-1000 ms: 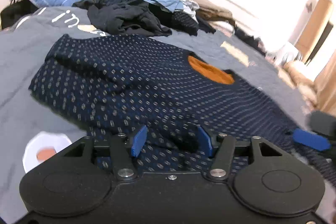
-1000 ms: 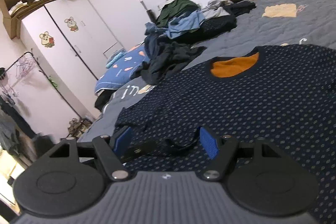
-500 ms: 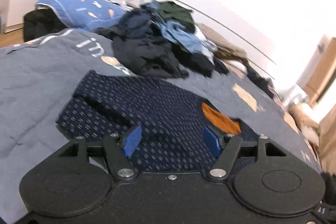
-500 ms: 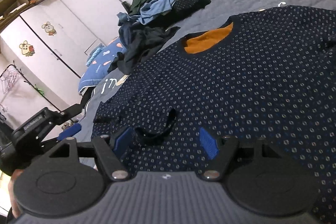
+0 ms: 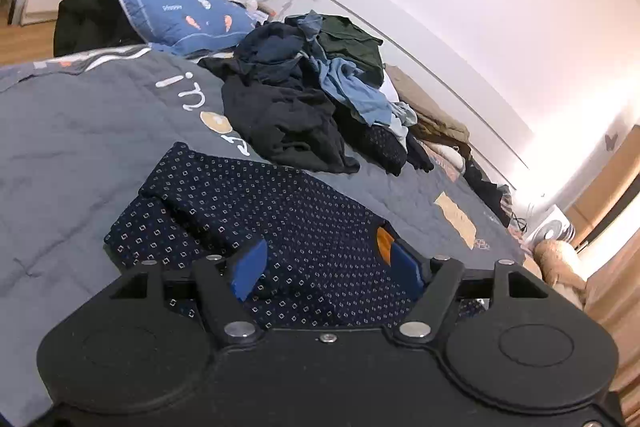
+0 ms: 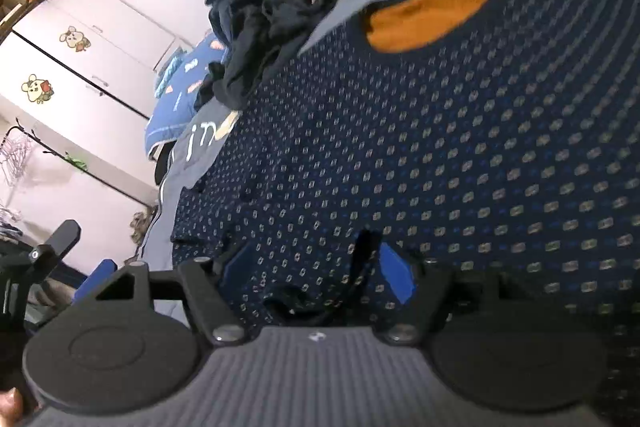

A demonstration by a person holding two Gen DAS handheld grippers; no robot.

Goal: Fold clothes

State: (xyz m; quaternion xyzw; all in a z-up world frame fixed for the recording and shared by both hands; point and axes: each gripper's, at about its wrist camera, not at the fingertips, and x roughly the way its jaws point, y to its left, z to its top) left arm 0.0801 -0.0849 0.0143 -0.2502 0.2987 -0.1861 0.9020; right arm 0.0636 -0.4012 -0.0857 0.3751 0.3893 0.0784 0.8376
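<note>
A navy sweater [image 5: 280, 211] with a small square pattern and an orange neck lining [image 5: 383, 247] lies flat on the grey quilt [image 5: 80, 131]. One sleeve is folded in across its body. My left gripper [image 5: 328, 271] hovers above the sweater's near part. Its jaws are opening and no cloth is between the pads. In the right wrist view the sweater [image 6: 440, 147] fills the frame. My right gripper [image 6: 316, 273] is low over it, jaws closing slightly, with the folded sleeve's dark cuff [image 6: 362, 263] lying between the pads, unpressed. A blue-padded finger [image 6: 96, 275] of the left gripper shows at the left edge.
A heap of dark, blue and green clothes [image 5: 304, 95] lies on the bed beyond the sweater. A blue printed quilt [image 5: 180, 7] is at the far corner. A white fan [image 5: 552, 227] stands past the bed. A white wardrobe [image 6: 80, 39] and a clothes rack [image 6: 24, 147] line the wall.
The left gripper rose and drew back from the sweater, its jaws wider, no longer around the sleeve fold. The right gripper dropped and rolled toward the cuff.
</note>
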